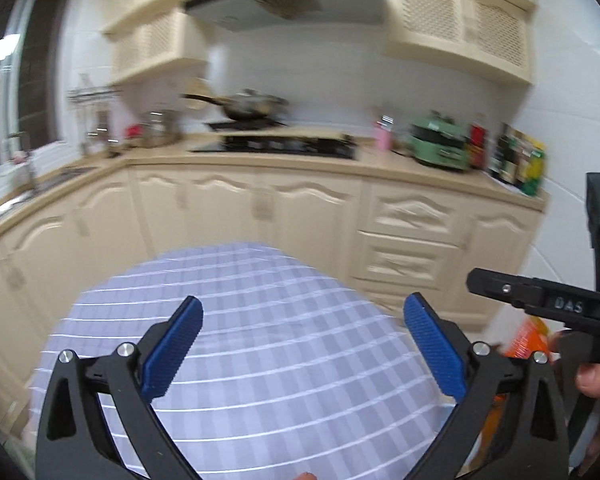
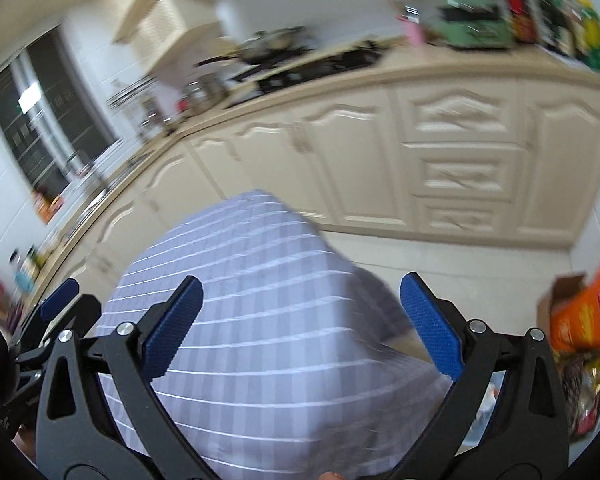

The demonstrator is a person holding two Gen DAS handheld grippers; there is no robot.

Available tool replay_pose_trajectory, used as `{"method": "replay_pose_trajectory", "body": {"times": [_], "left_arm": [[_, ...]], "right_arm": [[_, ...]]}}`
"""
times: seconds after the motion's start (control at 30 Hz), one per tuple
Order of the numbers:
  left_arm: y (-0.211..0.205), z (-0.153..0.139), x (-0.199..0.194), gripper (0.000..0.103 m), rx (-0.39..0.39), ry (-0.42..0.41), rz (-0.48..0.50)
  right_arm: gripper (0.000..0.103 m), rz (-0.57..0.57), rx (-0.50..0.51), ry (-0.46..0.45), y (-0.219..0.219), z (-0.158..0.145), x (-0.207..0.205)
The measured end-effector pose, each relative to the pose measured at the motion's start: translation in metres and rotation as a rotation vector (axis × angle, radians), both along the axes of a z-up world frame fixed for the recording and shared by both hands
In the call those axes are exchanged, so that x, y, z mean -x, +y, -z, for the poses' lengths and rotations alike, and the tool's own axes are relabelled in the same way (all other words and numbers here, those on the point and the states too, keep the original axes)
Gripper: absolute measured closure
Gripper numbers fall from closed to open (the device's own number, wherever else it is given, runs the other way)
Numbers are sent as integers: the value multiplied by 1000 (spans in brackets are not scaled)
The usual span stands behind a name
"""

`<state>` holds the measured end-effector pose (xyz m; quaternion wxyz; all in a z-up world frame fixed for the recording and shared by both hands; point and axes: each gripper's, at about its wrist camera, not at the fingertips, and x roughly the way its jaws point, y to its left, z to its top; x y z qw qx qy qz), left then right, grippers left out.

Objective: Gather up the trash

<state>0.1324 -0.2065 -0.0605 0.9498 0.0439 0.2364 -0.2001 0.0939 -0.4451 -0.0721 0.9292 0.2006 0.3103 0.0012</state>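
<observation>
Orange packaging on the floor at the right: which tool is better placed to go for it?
Right, probably. The orange packaging lies just right of the open right tool, while the open left tool faces the checked cloth.
</observation>
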Motion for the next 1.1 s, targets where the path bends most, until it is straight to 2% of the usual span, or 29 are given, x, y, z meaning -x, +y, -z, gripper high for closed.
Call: {"method": "replay_pose_trajectory", "body": {"times": [0.1, 0.27, 0.37, 0.5, 0.8, 1.1], "left_arm": [[39, -14, -2, 4, -8, -32, -98], [98, -34, 2, 4, 0, -71, -203], [125, -43, 8, 4, 1, -96, -257], [162, -58, 20, 4, 42, -126, -315], [179, -78, 42, 4, 57, -171, -360], [186, -86, 52, 4, 69, -195, -369]], "right_arm": [[6, -49, 33, -30, 39, -18, -13], [6, -113, 100, -82, 101, -44, -22], [6, -129, 144, -107, 129, -55, -23], [6, -115, 195, -136, 157, -64, -21], [6, -55, 248, -255, 181, -88, 4], [6, -30, 287, -317, 187, -102, 21]]}}
